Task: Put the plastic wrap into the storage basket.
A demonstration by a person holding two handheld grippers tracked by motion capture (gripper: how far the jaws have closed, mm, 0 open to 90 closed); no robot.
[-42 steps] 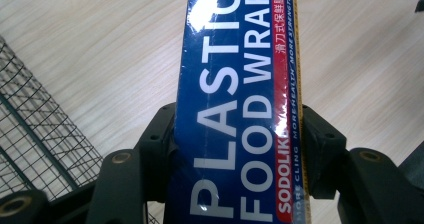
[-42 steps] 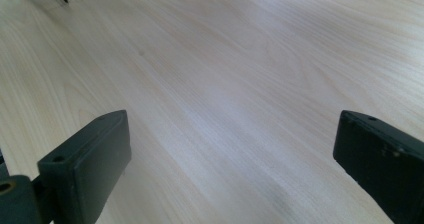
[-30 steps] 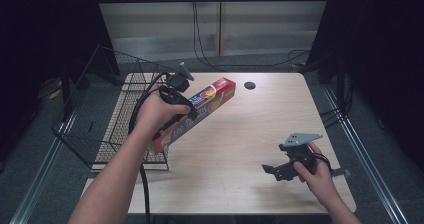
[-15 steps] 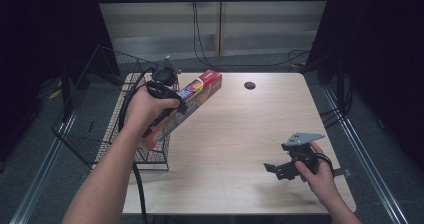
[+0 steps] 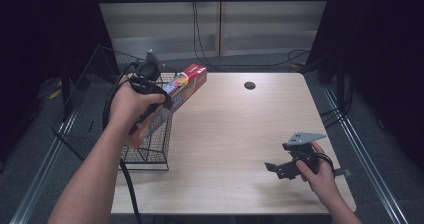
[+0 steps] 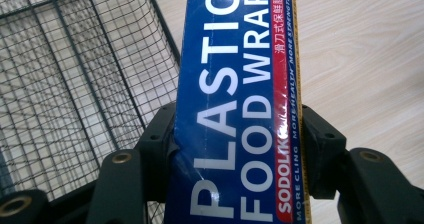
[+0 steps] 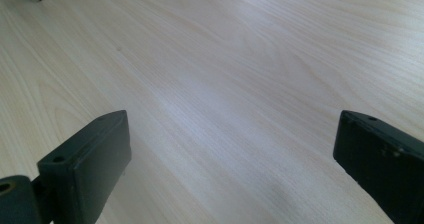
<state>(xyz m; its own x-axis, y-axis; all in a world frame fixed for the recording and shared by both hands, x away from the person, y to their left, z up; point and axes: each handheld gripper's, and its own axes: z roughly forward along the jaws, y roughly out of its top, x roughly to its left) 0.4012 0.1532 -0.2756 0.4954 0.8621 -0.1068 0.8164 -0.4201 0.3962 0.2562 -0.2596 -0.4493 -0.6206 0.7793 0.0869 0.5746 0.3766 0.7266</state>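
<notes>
the left gripper clamps the long blue and red cardboard box of plastic food wrap, which since a second ago rises and tilts over the black wire basket, ready to drop in; the right gripper rests wide open on the pale wooden table

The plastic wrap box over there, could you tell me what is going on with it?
A person's left gripper is clamped on the plastic food wrap box, holding it tilted in the air above the wire basket at the table's left edge. The right gripper rests open and empty over the table.
</notes>
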